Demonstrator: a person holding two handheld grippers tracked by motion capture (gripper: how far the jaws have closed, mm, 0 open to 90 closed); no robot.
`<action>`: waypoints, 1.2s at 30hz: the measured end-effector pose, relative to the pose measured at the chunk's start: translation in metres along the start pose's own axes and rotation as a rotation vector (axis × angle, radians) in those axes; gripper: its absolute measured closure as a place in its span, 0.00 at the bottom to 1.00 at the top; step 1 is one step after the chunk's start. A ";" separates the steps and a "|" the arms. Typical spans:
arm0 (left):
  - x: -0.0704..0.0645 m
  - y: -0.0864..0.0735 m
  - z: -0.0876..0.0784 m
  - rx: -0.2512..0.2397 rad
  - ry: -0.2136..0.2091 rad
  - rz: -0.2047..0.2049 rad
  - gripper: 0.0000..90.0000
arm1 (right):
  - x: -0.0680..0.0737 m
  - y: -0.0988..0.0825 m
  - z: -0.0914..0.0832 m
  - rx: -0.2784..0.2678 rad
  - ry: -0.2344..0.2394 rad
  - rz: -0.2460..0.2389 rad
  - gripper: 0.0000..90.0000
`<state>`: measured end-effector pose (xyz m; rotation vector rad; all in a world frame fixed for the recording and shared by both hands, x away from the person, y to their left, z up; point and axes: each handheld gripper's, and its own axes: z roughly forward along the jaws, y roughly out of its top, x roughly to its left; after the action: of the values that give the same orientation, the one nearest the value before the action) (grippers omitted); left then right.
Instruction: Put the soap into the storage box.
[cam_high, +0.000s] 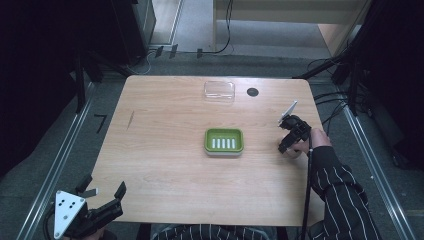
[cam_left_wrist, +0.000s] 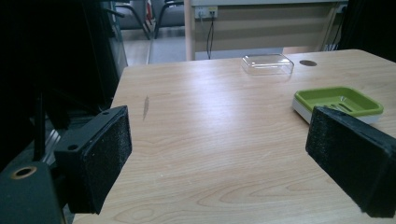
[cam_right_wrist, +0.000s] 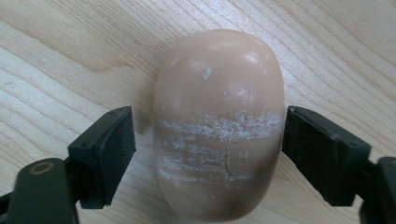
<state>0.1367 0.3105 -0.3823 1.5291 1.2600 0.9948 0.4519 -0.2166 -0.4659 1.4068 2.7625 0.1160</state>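
A tan oval bar of soap (cam_right_wrist: 217, 126), scuffed white across its middle, lies on the wooden table (cam_high: 165, 165) near the right edge. My right gripper (cam_right_wrist: 208, 140) points down over it with a jaw on each side. One pad (cam_right_wrist: 322, 154) sits at the soap's edge, while the other pad (cam_right_wrist: 109, 154) stands a small gap away. In the high view this right gripper (cam_high: 286, 148) is right of a green soap dish (cam_high: 224, 131). My left gripper (cam_high: 104, 187) hovers at the table's near left corner, open and holding nothing, its pads (cam_left_wrist: 109, 154) wide apart.
A clear plastic lid (cam_high: 219, 91) lies at the table's far middle, with a black round hole (cam_high: 252, 92) to its right. The left gripper view looks across the table to the lid (cam_left_wrist: 267, 64) and green dish (cam_left_wrist: 327, 91). Metal rails and cables run past the table's edges.
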 end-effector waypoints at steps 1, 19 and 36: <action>0.000 0.000 0.000 0.000 0.000 0.000 0.08 | 0.000 0.000 0.000 -0.003 0.000 0.001 0.22; 0.000 0.000 0.000 -0.002 0.000 -0.001 0.08 | -0.004 -0.001 0.004 -0.006 0.007 0.011 0.37; 0.000 0.000 -0.001 -0.002 0.000 -0.001 0.08 | -0.003 -0.002 0.001 0.006 0.002 -0.001 0.37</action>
<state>0.1360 0.3110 -0.3823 1.5263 1.2596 0.9952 0.4524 -0.2205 -0.4669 1.4071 2.7672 0.1091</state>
